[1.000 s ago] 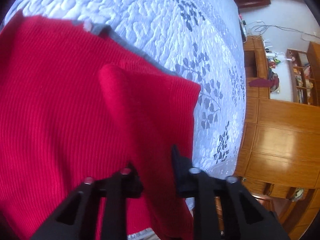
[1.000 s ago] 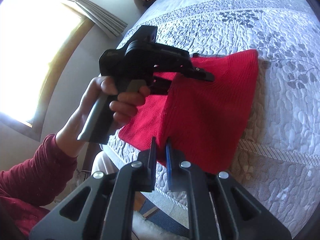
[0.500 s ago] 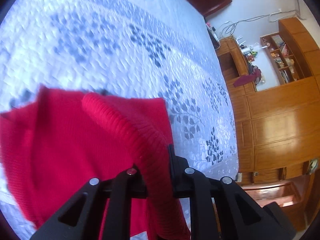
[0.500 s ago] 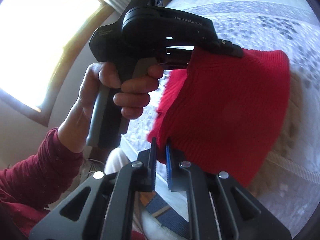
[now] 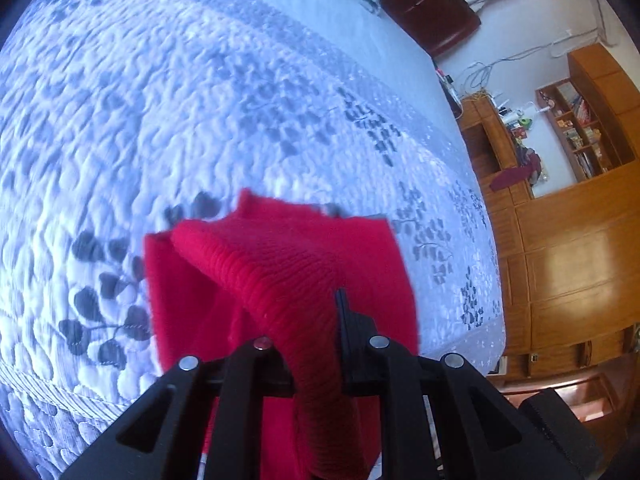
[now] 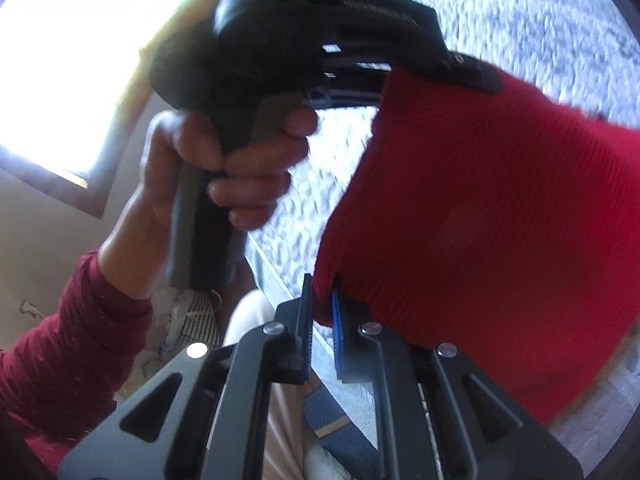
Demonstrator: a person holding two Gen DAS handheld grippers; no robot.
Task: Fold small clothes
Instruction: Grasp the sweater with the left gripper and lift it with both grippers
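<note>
A red knit garment (image 5: pixel 288 280) hangs in the air above the bed, held at two corners. My left gripper (image 5: pixel 316 344) is shut on one edge of it; the cloth bunches between the fingers and drapes down. My right gripper (image 6: pixel 320 312) is shut on another corner of the garment (image 6: pixel 500 220). In the right wrist view the left gripper (image 6: pixel 468 68) shows at the top, clamped on the cloth's upper edge and held by a hand.
A white quilted bedspread (image 5: pixel 200 100) with grey leaf print lies under the garment. Wooden cabinets and shelves (image 5: pixel 568 240) stand to the right of the bed. A bright window (image 6: pixel 60 60) is at the left. The person's red-sleeved arm (image 6: pixel 60 360) is close by.
Both grippers have lifted the red garment off the bed and carried it forward; it hung flat on the bedspread before and is now in the air, folded over.
</note>
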